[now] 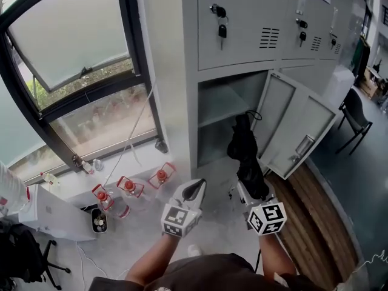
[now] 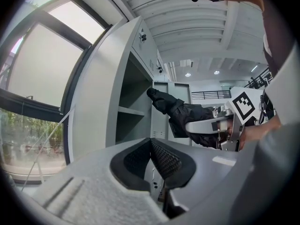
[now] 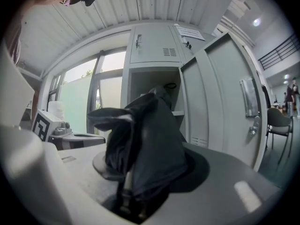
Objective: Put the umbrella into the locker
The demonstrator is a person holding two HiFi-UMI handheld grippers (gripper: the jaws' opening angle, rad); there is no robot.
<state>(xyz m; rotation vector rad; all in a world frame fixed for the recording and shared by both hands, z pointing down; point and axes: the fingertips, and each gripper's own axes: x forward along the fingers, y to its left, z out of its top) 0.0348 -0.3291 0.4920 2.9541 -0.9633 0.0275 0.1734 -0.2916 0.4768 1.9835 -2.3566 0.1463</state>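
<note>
A black folded umbrella (image 1: 245,150) sticks out from my right gripper (image 1: 250,185), which is shut on its lower end. Its tip reaches the mouth of the open locker compartment (image 1: 227,108), just in front of the shelf. In the right gripper view the umbrella (image 3: 145,139) fills the space between the jaws and hides the pads, with the compartment (image 3: 150,86) straight behind it. My left gripper (image 1: 195,190) hangs beside it on the left, shut, with nothing in it. The left gripper view shows its pads (image 2: 161,158) touching, and the umbrella (image 2: 180,114) held by the right gripper (image 2: 211,124).
The locker door (image 1: 291,126) stands swung open to the right. Keys (image 1: 222,28) hang from the closed upper lockers. Red-capped bottles (image 1: 130,188) stand on the floor by the window (image 1: 73,71). A dark chair (image 1: 356,117) is at the far right.
</note>
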